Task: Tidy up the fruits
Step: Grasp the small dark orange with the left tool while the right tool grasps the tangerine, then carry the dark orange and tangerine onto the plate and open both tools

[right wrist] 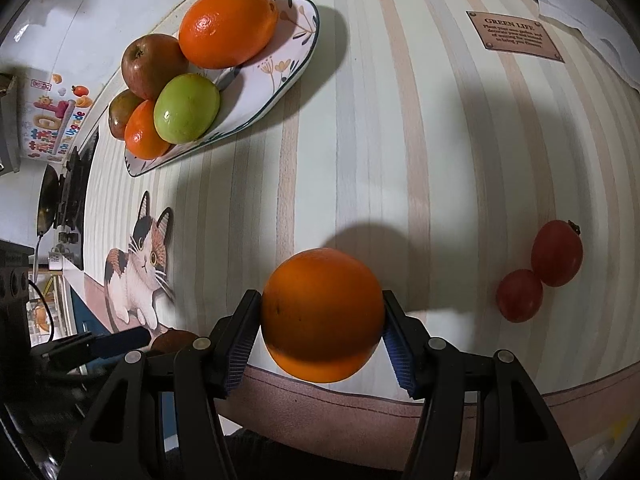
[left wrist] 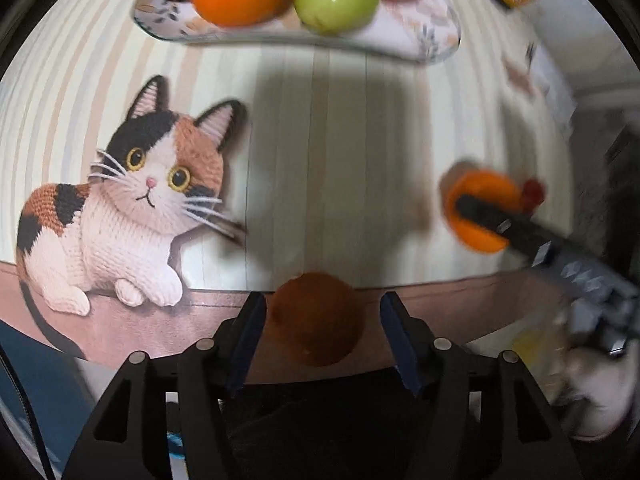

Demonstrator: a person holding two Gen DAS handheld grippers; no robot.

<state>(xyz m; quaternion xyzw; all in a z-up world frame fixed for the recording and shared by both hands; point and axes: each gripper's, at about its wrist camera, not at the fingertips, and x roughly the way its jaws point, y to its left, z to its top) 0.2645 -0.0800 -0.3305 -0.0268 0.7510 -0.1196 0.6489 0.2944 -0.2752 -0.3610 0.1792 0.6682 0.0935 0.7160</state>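
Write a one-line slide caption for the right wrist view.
Right gripper shut on an orange above the striped mat, plate of fruit beyond.

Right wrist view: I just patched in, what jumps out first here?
An orange fills the bottom centre, clamped between the right gripper fingers above the striped tablecloth. At upper left, a flowered plate is piled with oranges, apples and a green fruit. Two small red fruits lie touching each other at right, and a printed calico cat sits at lower left.
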